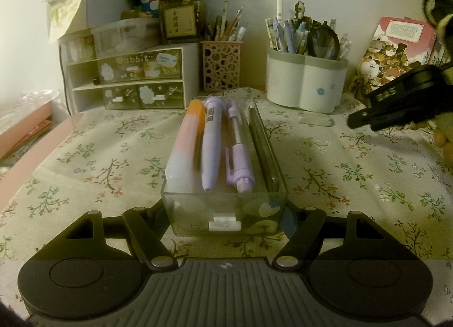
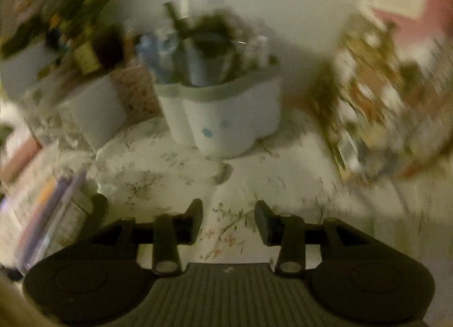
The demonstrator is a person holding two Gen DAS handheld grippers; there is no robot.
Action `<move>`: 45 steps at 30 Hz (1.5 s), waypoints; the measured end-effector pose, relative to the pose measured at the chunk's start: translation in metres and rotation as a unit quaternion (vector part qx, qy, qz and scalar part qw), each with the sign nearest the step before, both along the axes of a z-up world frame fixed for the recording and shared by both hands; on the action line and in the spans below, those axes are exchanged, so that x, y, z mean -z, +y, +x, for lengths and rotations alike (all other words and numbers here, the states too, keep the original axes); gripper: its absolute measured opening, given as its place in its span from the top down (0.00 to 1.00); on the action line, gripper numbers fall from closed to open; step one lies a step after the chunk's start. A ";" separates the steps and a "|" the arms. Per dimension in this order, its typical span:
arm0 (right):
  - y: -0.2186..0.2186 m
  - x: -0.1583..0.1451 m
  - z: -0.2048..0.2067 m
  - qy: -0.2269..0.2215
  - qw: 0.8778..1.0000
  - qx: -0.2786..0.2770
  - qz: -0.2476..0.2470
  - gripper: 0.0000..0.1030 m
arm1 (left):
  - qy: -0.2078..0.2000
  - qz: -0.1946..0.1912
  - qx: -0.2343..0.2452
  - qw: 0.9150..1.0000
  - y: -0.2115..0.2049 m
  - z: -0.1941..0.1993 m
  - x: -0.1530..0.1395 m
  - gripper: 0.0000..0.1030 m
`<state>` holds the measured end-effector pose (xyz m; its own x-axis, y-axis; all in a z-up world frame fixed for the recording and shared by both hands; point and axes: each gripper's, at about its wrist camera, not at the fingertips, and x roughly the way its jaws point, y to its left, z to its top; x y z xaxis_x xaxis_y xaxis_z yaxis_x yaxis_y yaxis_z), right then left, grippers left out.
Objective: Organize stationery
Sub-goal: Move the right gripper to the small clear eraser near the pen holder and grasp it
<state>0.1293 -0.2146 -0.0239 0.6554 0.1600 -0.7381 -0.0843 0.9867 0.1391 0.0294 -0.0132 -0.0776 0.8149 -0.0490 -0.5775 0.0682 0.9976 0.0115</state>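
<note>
left wrist view: left gripper (image 1: 226, 213) clamps the clear tray (image 1: 225, 208) on the desk (image 1: 85, 157).
four pens (image 1: 212, 143) lie inside; right gripper (image 2: 228, 222) half open, empty; a clear item (image 1: 315, 121) by the white holder (image 1: 307, 83) appears left.

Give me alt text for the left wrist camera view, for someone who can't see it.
The left gripper clamps the near end of a clear drawer tray holding an orange-capped pen, a lilac pen, a purple mechanical pencil and a dark pen, on a floral tablecloth. Behind stand a white pen holder and a pink one.
</note>
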 end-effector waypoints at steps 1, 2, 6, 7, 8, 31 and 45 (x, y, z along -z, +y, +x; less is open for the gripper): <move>0.004 0.002 0.005 -0.005 1.000 -0.016 -0.017 0.65 | 0.000 0.000 0.000 1.000 0.000 0.000 0.000 0.30; 0.008 0.004 0.009 -0.010 0.999 -0.033 -0.034 0.65 | 0.000 0.000 0.000 1.000 0.000 0.000 0.000 0.30; 0.023 0.010 0.023 -0.031 0.990 -0.101 -0.093 0.63 | 0.000 0.000 0.000 1.000 0.000 0.000 0.000 0.30; 0.024 0.013 0.026 -0.032 0.988 -0.115 -0.095 0.62 | 0.000 0.000 0.000 1.000 0.000 0.000 0.000 0.30; 0.025 0.015 0.029 -0.032 0.987 -0.127 -0.093 0.62 | 0.000 0.000 0.000 1.000 0.000 0.000 0.000 0.30; 0.013 0.035 0.044 -0.074 0.981 -0.177 -0.023 0.59 | 0.000 0.001 0.001 1.000 0.000 0.000 0.000 0.29; 0.039 0.031 0.024 -0.069 0.982 -0.171 -0.032 0.61 | 0.000 0.001 0.000 1.000 0.000 0.001 0.000 0.29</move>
